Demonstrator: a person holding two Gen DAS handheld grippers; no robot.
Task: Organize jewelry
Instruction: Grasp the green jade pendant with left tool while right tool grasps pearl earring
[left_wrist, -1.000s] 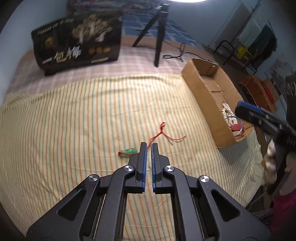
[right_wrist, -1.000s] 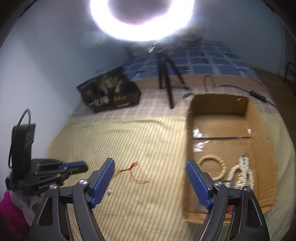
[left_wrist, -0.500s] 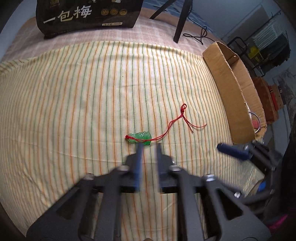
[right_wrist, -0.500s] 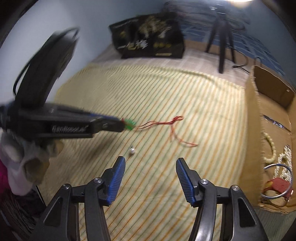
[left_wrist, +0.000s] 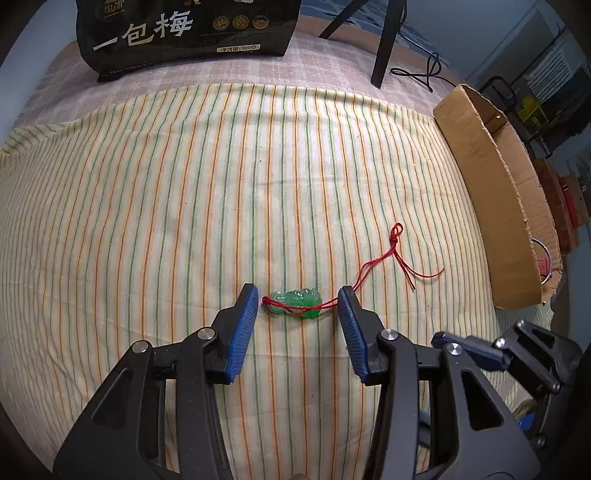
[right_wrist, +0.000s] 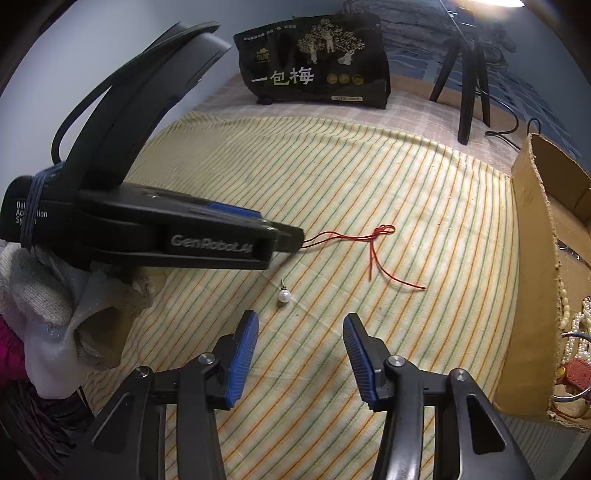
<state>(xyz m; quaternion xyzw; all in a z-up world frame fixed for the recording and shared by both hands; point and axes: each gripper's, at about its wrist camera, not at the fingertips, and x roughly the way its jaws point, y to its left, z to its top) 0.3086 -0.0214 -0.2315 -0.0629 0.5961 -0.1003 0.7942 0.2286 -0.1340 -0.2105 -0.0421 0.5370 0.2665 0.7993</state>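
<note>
I have my left gripper (left_wrist: 295, 301) spread wide and lowered so that the green pendant (left_wrist: 294, 298) lies on the striped cloth (left_wrist: 184, 206) right between my two blue pads (left_wrist: 240, 328), neither pad touching it as far as I can tell. I straddle it this way because, by my judgement, a simple squeeze should then catch the stone across its length. Its red cord (left_wrist: 384, 254) trails away from the pendant toward the cardboard box (left_wrist: 498, 206), passing close by my right-hand pad, so I would mind not to pinch only the string. My right gripper (right_wrist: 300, 328) is also released and holds nothing; it hangs over the cloth just short of a small pearl earring (right_wrist: 284, 295), which lies on the near side of the cord from that view, apart from it. The box, where beads and a bangle already lie, sits beyond the cord's loose ends, and I take it as the place these pieces should go.
</note>
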